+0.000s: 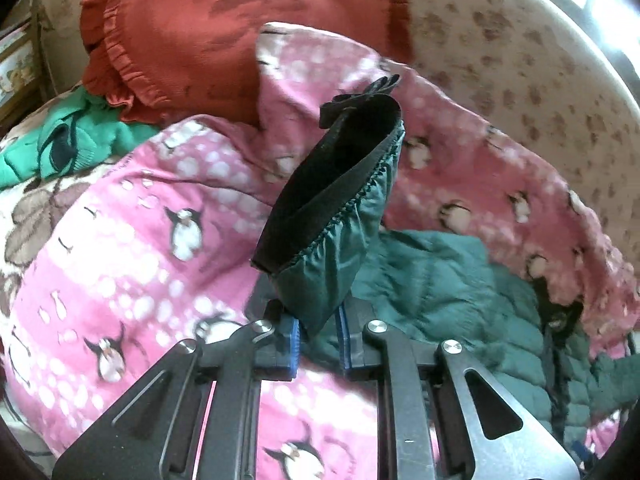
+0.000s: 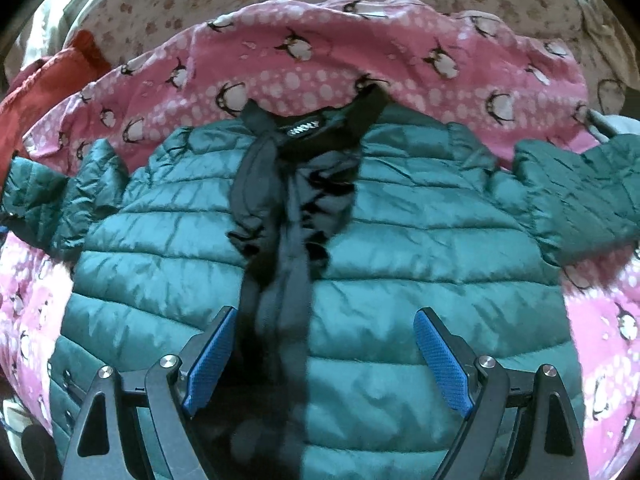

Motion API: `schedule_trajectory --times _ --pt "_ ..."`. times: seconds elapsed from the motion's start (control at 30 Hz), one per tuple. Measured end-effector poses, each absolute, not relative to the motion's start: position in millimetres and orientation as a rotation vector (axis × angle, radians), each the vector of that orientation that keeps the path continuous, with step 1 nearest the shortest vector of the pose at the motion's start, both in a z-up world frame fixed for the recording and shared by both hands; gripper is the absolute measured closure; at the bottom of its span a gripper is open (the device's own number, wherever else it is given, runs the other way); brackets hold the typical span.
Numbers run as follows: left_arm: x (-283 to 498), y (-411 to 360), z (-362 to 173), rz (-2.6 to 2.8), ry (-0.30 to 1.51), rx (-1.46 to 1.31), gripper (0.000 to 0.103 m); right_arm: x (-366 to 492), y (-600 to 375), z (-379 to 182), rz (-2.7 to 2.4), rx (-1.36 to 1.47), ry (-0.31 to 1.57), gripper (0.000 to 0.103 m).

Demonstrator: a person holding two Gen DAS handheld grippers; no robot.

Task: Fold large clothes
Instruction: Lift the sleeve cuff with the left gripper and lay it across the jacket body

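Observation:
A dark green quilted jacket [image 2: 400, 240] lies spread front-up on a pink penguin-print blanket [image 2: 320, 64], with both sleeves out to the sides and a black ruffled strip [image 2: 280, 220] down its middle. My left gripper [image 1: 319, 330] is shut on a sleeve end [image 1: 332, 216] of the jacket, whose black-lined cuff stands up in front of the fingers. The jacket body shows in the left wrist view [image 1: 460, 300] to the right. My right gripper [image 2: 324, 356] is open and empty, hovering above the jacket's lower front.
A red ruffled cushion [image 1: 224, 28] and a green garment [image 1: 72, 144] lie at the back left. The pink blanket [image 1: 120, 248] covers a bed with a paw-print sheet [image 1: 520, 52]. The cushion's edge shows in the right wrist view [image 2: 48, 76].

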State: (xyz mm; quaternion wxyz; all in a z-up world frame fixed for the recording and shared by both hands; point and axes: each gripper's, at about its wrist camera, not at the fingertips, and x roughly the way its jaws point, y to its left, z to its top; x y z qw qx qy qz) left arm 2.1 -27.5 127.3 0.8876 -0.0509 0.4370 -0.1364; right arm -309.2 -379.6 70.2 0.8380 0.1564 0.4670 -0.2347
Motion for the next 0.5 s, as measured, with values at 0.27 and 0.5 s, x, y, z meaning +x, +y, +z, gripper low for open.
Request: schedule_trajectory --times 0.27,0.5 --pt "-39 -66 144 -0.364 0.898 -0.069 0.09 -339 -395 65 -0.521 0.382 0.978 0.015" --pt "-62 -104 149 -0.431 0.905 -0.047 0.09 -353 -400 69 -0.551 0.355 0.966 0.015"
